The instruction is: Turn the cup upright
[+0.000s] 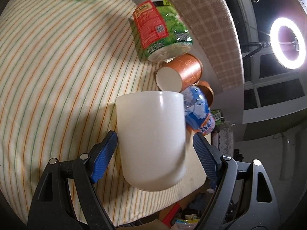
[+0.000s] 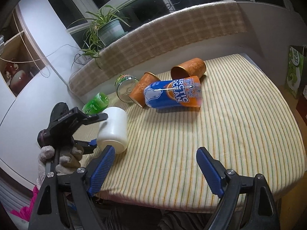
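Observation:
A plain white cup (image 1: 151,140) sits between the blue pads of my left gripper (image 1: 157,153). The left pad touches its wall; a small gap shows at the right pad. In the right wrist view the white cup (image 2: 113,130) is tilted at the table's left edge, with the left gripper (image 2: 92,130) around it. I cannot tell which end is its mouth. My right gripper (image 2: 155,168) is open and empty above the striped cloth near the table's front edge.
On the striped tablecloth (image 2: 230,134) lie a blue Arctic Ocean cup (image 2: 172,94), two copper cups (image 2: 189,68) (image 2: 143,88), a glass jar (image 2: 125,89) and a green bottle (image 2: 95,103). A checked ledge (image 2: 172,30) runs behind. A ring light (image 1: 287,43) shines at right.

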Motion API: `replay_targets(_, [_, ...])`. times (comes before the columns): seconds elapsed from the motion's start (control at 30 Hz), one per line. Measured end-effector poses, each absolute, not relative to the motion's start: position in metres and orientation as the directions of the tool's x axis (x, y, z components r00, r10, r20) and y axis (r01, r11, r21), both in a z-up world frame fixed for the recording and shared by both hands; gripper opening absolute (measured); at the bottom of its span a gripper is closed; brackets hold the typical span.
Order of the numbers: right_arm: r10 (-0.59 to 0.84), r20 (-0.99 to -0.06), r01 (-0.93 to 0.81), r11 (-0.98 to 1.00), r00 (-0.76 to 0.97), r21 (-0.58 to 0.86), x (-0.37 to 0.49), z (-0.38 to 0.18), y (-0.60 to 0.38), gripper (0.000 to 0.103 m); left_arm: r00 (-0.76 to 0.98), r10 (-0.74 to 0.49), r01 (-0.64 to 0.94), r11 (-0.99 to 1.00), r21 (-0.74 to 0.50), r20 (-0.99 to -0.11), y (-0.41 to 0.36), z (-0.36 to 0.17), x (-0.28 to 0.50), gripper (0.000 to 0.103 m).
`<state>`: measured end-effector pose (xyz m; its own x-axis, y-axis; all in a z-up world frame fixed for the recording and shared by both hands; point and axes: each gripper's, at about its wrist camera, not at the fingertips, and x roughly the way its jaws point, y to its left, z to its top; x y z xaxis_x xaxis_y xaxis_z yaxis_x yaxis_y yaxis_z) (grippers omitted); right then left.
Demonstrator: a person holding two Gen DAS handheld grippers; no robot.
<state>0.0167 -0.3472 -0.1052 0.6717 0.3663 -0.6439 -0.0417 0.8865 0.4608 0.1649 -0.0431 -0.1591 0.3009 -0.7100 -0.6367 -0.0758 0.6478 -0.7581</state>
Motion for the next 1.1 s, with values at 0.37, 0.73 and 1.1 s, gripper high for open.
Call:
replay_targets(0.37, [0.358,-0.644,-0.022,0.884,0.676,0.468,0.016,-0.107,-0.353,0.089,0.324,-0.675,-0.041,0.69,-0.722,-0.663,-0.051,-0.159,0.166,0.077])
replay_targets(0.73, [0.361,-0.649,-0.018,0.882,0.67,0.471,0.018,-0.11,-0.349,0.089,0.431,-0.547,0.151,0.828,-0.54,-0.718,-0.076,-0.13,0.142,0.077])
replay_targets(1.1, [0.362,-0.648,-0.023,0.883,0.67,0.47,0.015,-0.108,-0.345,0.089,0.548,-0.443,0.279,0.897,-0.344,-0.71,-0.09,-0.114,0.111,0.076])
